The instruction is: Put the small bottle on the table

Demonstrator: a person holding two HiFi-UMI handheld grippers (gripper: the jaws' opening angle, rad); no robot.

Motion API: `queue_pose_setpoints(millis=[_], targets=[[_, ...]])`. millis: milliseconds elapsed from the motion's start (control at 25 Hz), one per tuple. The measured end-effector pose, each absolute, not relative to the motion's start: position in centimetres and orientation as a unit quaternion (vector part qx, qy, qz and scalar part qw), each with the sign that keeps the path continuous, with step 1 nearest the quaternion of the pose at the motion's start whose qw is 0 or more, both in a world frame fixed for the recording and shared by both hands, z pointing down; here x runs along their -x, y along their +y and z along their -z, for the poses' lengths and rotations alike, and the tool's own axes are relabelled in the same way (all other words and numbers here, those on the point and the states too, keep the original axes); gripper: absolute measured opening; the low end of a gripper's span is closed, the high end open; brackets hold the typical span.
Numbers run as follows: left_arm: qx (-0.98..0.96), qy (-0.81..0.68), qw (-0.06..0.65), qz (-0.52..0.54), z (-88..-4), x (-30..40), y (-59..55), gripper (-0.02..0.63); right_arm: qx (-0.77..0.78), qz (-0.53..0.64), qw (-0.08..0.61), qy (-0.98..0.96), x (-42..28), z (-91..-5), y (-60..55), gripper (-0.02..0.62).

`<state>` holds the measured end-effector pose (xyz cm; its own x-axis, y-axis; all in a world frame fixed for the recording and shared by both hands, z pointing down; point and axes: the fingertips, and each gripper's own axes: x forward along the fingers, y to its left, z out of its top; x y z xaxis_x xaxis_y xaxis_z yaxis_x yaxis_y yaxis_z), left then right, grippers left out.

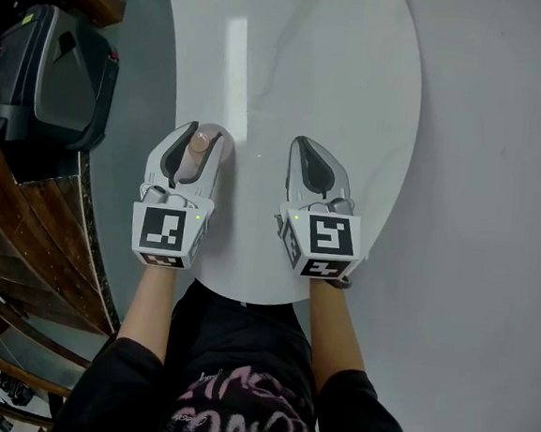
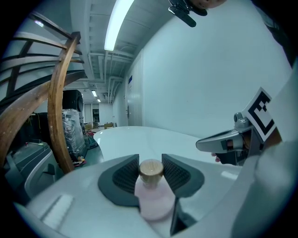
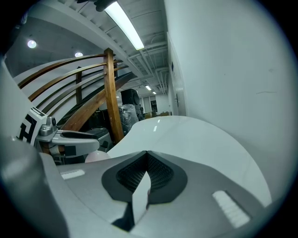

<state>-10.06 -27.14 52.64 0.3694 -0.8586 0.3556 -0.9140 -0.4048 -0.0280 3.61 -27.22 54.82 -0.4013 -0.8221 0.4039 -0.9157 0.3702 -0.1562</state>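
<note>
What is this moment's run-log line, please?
left claw: shut on small bottle | right claw: shut, empty | both over table

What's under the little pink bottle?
The white table is under the small bottle, which the left gripper holds between its jaws. The gripper covers the bottle's bottom, so whether it touches the table or hangs above it cannot be seen.

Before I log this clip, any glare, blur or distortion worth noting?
Head view: a bright reflected streak glares on the white table. Left gripper view: fisheye bending, and the small bottle near the lens is soft. Right gripper view: same bending, dark corners.
</note>
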Motion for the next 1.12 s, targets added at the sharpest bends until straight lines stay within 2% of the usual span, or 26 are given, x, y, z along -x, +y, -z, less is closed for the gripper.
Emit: queue_pose_setpoints(millis=[840,1120], targets=[[-0.809,-0.568,0.067,-0.139,-47.4,11.8,-26.0,0.144,-0.546,-0.156,0.114,-0.815,-3.8,-49.3,-25.8,0.021],[-0.804,-0.576,0.056,-0.141,-46.4,11.8,-25.2,0.118,-0.545,-0.146,0.108,-0.818,-4.0,-48.2,-25.0,0.021]])
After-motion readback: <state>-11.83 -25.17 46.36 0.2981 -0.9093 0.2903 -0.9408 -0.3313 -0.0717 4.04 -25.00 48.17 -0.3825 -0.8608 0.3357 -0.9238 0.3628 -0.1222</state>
